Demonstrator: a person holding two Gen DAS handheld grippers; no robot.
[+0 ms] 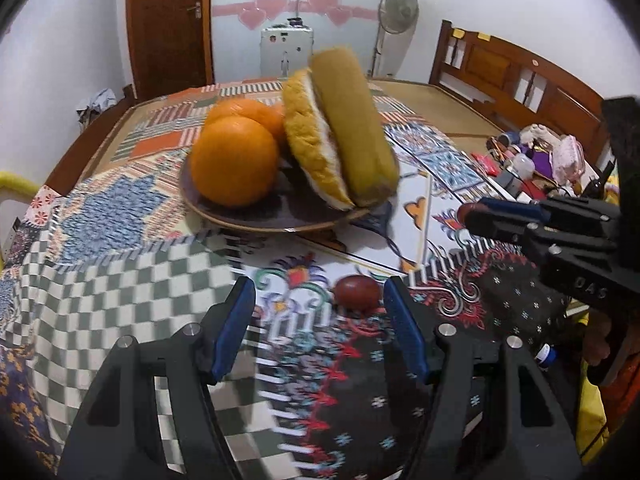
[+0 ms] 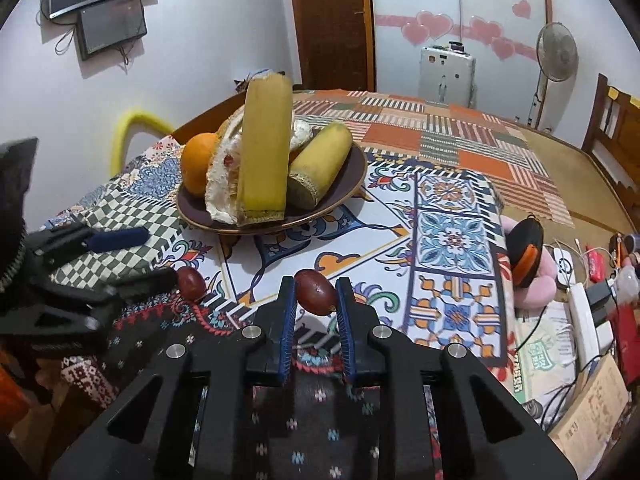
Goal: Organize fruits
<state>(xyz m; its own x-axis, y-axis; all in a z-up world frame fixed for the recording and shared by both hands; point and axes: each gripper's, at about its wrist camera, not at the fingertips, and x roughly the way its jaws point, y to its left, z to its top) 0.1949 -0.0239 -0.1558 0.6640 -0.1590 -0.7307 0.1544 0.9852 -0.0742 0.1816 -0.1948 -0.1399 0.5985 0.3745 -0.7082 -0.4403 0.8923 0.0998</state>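
Note:
A brown plate [image 1: 280, 224] [image 2: 352, 184] on the patchwork cloth holds oranges [image 1: 234, 160] [image 2: 198, 162] and tall yellow cut fruit pieces [image 1: 352, 128] [image 2: 266, 144]. Two small dark red fruits are in front of it. My right gripper [image 2: 315, 286] [image 1: 476, 212] is shut on one red fruit [image 2: 316, 292] [image 1: 466, 212], just above the cloth. The other red fruit [image 1: 356, 294] [image 2: 191, 283] lies on the cloth between the tips of my open left gripper [image 1: 320, 286] [image 2: 148, 258], close to its right finger; the pads do not press it.
Small clutter [image 1: 532, 160] covers the mat to the right, with a white power strip [image 2: 580, 304], cables and a pink toy with a black-orange disc [image 2: 528, 256]. A wooden headboard [image 1: 520, 76] and a standing fan [image 2: 556, 56] are behind.

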